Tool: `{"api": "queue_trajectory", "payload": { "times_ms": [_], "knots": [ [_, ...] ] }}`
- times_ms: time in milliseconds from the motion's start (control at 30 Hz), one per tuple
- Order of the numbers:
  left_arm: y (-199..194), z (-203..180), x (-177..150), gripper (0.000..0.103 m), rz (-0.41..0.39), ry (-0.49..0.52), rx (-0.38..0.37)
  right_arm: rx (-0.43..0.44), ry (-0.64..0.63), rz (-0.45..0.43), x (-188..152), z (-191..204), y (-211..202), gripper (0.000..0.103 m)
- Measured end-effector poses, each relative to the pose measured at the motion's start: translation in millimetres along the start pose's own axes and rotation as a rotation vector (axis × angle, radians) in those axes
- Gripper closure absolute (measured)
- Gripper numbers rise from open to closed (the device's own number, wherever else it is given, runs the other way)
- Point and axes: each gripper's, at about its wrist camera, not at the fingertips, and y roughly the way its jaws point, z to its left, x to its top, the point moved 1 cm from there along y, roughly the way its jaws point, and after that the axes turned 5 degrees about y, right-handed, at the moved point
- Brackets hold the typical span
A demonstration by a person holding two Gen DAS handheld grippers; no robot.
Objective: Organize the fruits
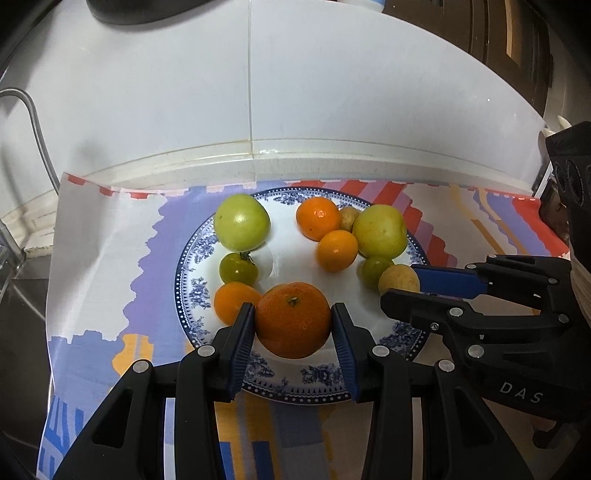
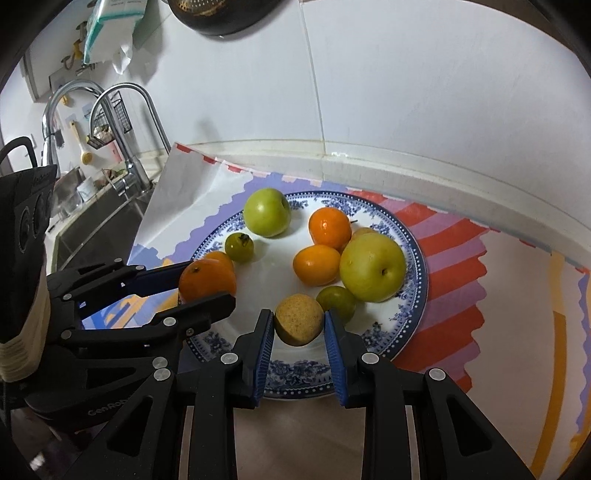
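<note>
A blue-and-white plate (image 1: 192, 295) (image 2: 413, 266) on a colourful cloth holds several fruits. My left gripper (image 1: 293, 314) is shut on a large orange mandarin (image 1: 293, 319) at the plate's near side; it also shows in the right wrist view (image 2: 207, 282). My right gripper (image 2: 299, 325) is shut on a small tan round fruit (image 2: 298, 319) near the plate's front right, also in the left wrist view (image 1: 399, 280). Two green apples (image 1: 242, 221) (image 1: 380, 230), smaller oranges (image 1: 318, 218) (image 1: 337, 251) (image 1: 234, 301) and small green fruits (image 1: 238, 267) (image 1: 375, 269) lie on the plate.
The patterned cloth (image 1: 96, 266) covers the counter against a white tiled wall (image 1: 332, 92). A sink with chrome faucets (image 2: 122, 122) lies to the left. A dark pan (image 2: 225, 14) hangs above on the wall.
</note>
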Motion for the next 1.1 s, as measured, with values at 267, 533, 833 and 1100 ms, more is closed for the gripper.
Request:
{"api": "queue_trajectory", "payload": {
  "times_ms": [267, 533, 833, 1100],
  "knots": [
    [-1.3, 1.2, 0.5, 0.061, 0.003, -0.01, 0.01, -0.005, 0.022, -0.003, 0.7, -3.1, 2.5, 0.073],
    [-33.9, 2.8, 4.8, 0.051, -0.065, -0.007, 0.066, -0.035, 0.021, -0.031, -1.3, 0.6, -14.9, 0.068],
    [-90.8, 1.9, -4.0, 0.027, -0.147, 0.001, 0.13, -0.126, 0.069, -0.128, -12.8, 13.5, -66.5, 0.059],
    [-136.6, -0.4, -26.2, 0.009, -0.208, 0.021, 0.151, -0.223, 0.171, -0.223, -40.4, 32.2, -117.5, 0.031]
  ]
}}
